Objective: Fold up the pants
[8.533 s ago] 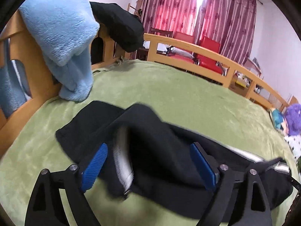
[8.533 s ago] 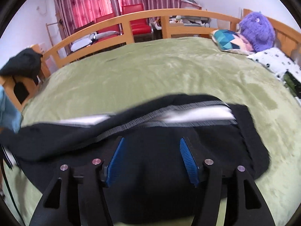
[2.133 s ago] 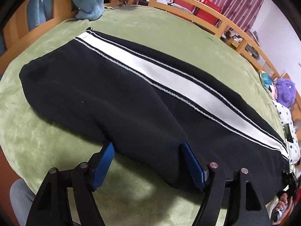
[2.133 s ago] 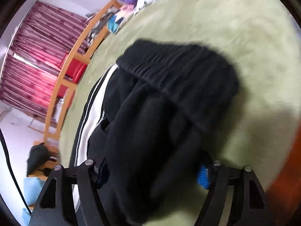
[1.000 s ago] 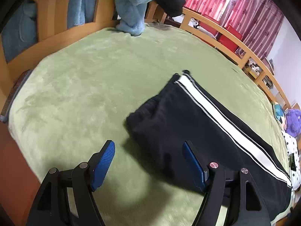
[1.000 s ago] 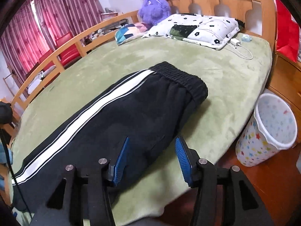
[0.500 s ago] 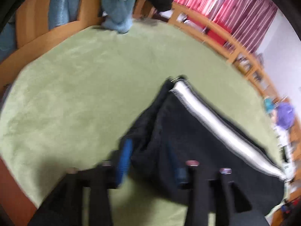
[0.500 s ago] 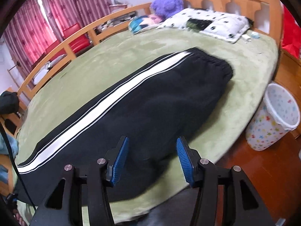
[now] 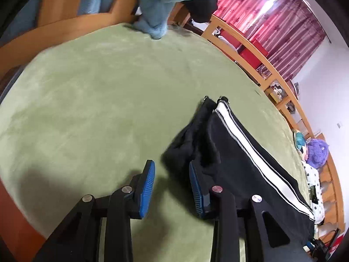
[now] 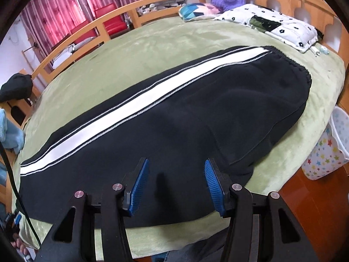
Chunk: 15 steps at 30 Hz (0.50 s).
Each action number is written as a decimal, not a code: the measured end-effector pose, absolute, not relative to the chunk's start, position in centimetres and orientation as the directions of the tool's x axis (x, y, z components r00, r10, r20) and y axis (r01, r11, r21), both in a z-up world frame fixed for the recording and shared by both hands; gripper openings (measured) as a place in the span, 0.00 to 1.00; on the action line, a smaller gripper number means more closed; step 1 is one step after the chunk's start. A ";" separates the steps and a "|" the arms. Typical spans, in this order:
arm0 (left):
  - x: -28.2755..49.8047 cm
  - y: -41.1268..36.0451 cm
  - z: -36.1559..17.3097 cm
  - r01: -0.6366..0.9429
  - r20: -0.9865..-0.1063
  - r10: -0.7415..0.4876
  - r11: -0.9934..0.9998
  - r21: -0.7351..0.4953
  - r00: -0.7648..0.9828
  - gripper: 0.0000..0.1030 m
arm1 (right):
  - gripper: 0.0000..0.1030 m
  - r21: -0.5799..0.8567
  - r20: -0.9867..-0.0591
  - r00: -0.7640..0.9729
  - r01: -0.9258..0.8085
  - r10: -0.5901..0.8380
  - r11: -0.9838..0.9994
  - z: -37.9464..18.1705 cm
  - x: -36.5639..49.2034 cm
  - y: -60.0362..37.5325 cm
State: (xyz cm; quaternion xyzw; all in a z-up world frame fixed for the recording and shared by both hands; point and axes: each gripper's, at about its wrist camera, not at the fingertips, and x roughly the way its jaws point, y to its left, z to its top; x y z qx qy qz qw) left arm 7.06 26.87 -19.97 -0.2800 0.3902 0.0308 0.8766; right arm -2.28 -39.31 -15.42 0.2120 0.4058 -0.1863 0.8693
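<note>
while your left gripper (image 9: 171, 185) hangs over the cuff end of the black fleece track pants with the white side stripe (image 10: 174, 118), its jaws have just been closing, from wide apart a second ago to a narrow gap now. a bunched tip of the black hem sits just inside that gap, against the right-hand blue pad (image 9: 197, 191), but you cannot call it a pinch: the other pad has only the green plush bed cover (image 9: 87, 100) beside it. the cuff, which lay flatter a second ago, now stands rumpled and lifted at the corner.

your right gripper (image 10: 176, 184) hovers half open over the middle of the leg, near the bed's front edge, with nothing between its pads; a second ago it looked at the waistband end, so it has slid along the garment towards the legs.

the pants lie lengthwise across the bed, already doubled leg on leg, waistband towards the spotted white pillow (image 10: 281, 27). to my eye the next fold is the cuff end carried over to the waistband, and the left grip needs more cloth before it will hold.
</note>
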 end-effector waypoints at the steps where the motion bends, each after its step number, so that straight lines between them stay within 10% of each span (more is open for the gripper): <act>1: 7.9 26.8 -20.0 -0.270 -0.701 -0.168 0.842 -0.468 0.693 0.28 | 0.51 0.211 -0.785 0.599 0.498 -0.157 0.841 -15.4 -2.4 -39.2; 12: 11.3 26.2 -23.4 -0.291 -0.744 -0.235 0.815 -0.502 0.625 0.30 | 0.51 0.226 -0.811 0.559 0.570 -0.171 0.790 -16.2 -3.1 -39.7; 15: 11.5 26.0 -23.0 -0.260 -0.732 -0.247 0.824 -0.503 0.635 0.15 | 0.51 0.249 -0.818 0.556 0.574 -0.148 0.780 -16.6 -2.2 -39.5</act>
